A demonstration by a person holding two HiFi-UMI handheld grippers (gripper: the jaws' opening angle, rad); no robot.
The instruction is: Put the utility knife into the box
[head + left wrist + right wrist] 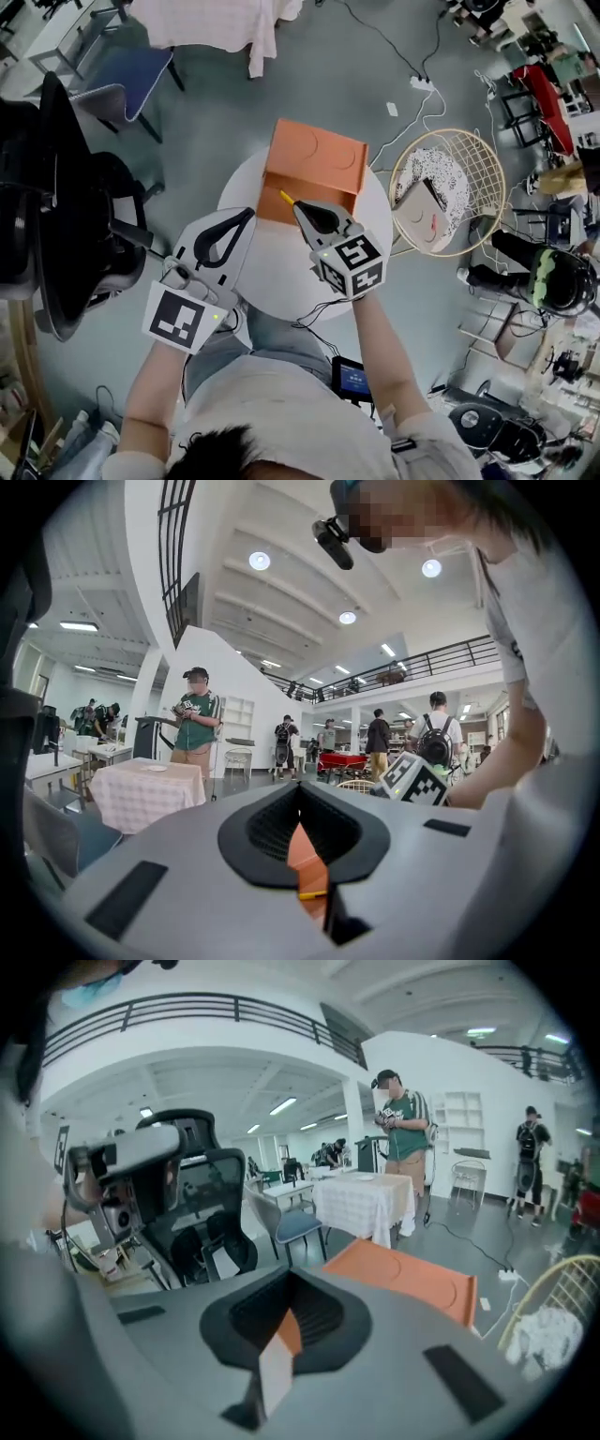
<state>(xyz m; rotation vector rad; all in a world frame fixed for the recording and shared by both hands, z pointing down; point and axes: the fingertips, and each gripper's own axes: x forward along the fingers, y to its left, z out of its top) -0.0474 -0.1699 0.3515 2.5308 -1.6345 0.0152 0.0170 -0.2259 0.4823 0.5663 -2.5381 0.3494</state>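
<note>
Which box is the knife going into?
Find the round white table in front of the person. At its far edge, just beyond the right gripper holding the yellow-tipped utility knife, sits the box. It is orange, the only box on the table.

Left grey two-jaw gripper point(246, 217) with marker cube: jaws together, nothing between them, carried on the bare left forearm point(150, 394). Right grey two-jaw gripper point(300, 208): jaws clamped on a yellow-ended utility knife point(285, 197), bare right forearm point(380, 352) reaching forward.
</note>
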